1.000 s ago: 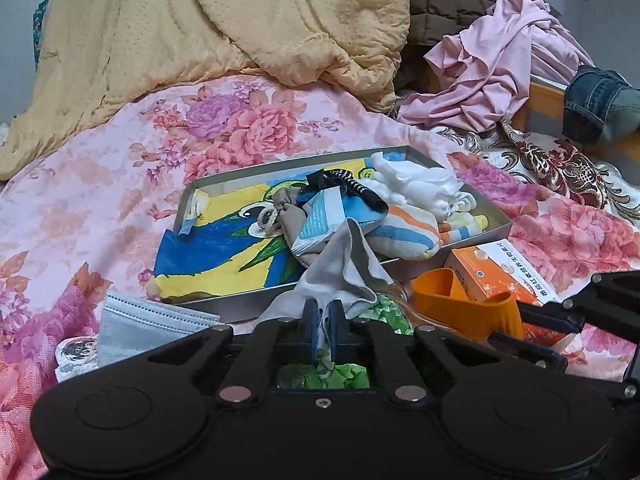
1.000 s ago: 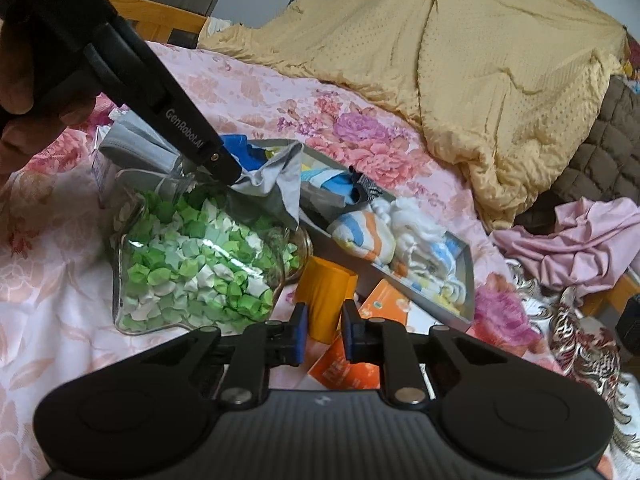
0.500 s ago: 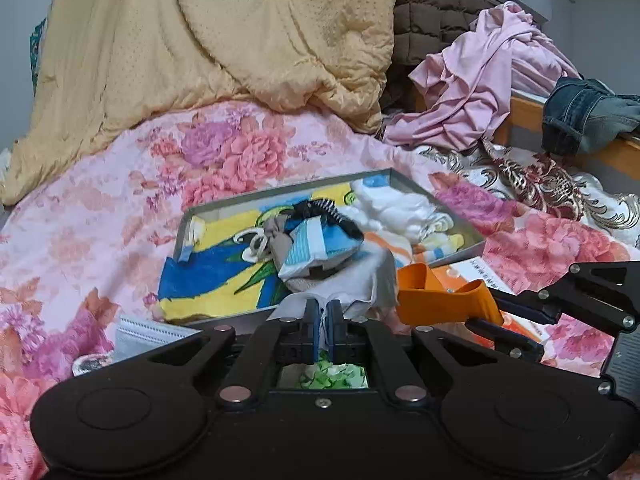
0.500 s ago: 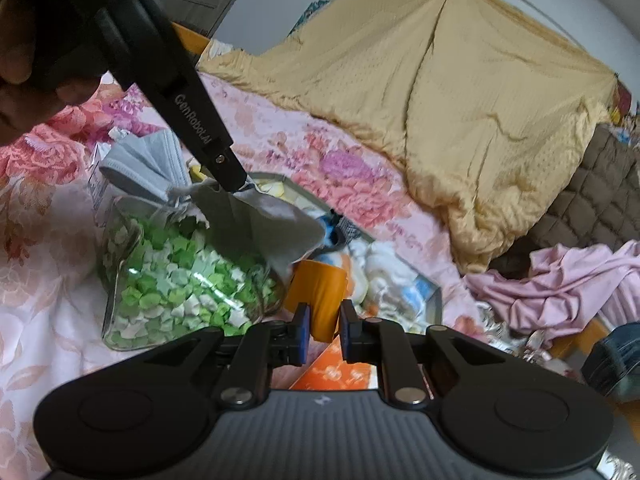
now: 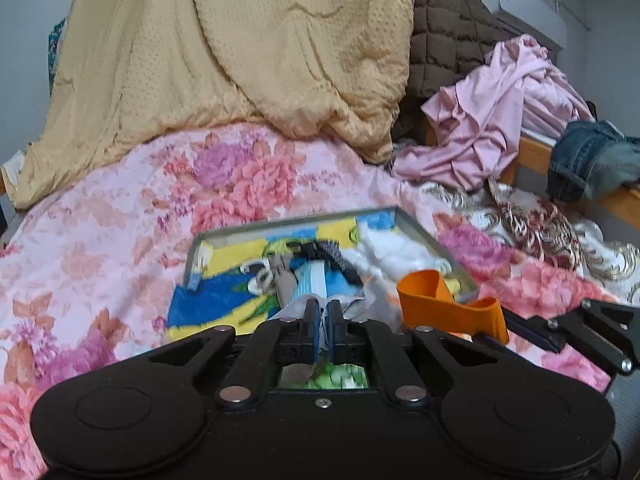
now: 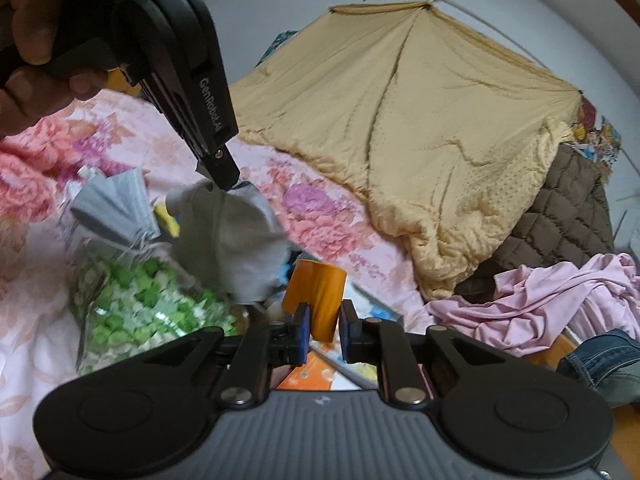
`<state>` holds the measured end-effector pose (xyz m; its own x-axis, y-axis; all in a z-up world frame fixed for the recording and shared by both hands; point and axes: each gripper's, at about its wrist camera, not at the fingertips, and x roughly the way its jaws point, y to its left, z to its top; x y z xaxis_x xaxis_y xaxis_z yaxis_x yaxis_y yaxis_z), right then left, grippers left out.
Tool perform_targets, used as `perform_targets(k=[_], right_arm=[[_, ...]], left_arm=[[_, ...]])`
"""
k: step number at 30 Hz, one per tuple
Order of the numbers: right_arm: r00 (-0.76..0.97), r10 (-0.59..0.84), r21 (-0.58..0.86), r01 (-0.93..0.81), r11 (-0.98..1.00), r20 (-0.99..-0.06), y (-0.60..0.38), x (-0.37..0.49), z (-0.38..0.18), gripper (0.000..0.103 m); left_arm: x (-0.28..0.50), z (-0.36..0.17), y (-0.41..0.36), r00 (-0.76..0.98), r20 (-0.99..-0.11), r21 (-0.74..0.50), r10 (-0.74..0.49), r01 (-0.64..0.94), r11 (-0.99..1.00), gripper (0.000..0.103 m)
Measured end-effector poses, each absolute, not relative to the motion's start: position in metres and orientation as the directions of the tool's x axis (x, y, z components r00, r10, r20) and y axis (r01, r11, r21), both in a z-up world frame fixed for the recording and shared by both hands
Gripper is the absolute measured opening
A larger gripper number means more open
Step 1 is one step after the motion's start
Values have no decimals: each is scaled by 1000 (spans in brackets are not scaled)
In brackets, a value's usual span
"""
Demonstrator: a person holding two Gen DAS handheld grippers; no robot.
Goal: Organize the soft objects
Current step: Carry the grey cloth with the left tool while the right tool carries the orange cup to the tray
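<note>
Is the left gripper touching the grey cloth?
Touching. The right wrist view shows the left gripper pinching the grey cloth at its top, the cloth hanging from its fingers.

My left claw (image 6: 224, 172) hangs a cloth (image 6: 236, 240) above the jar (image 6: 140, 308); the tray (image 5: 424, 232) lies behind, a mask (image 6: 116, 204) left.

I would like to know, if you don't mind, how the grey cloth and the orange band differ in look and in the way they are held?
The grey cloth is pale and crumpled, hanging loose; the orange band is bright and forms a smooth, upright loop. The cloth is pinched at its top edge by the left gripper, whose jaws are fully shut; the band sits between the right gripper's jaws, which stand a little apart around it. Both are soft and lifted off the bed.
</note>
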<state>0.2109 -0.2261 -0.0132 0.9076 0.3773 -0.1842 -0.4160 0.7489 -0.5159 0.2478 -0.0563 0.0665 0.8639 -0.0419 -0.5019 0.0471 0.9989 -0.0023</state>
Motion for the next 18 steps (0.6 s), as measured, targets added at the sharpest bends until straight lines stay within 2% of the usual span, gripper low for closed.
perform_targets(k=[10,18], right_arm=[[925,359,-484,-374,791,-127,-216,249,0,16],[927,365,-479,-361,800,-88,-194,306,5,17]], left_arm=[[281,92,-44,909,-417,-35,-14,0,999,3],[333,92,-31,932,-346,-46,109,-133,990,3]])
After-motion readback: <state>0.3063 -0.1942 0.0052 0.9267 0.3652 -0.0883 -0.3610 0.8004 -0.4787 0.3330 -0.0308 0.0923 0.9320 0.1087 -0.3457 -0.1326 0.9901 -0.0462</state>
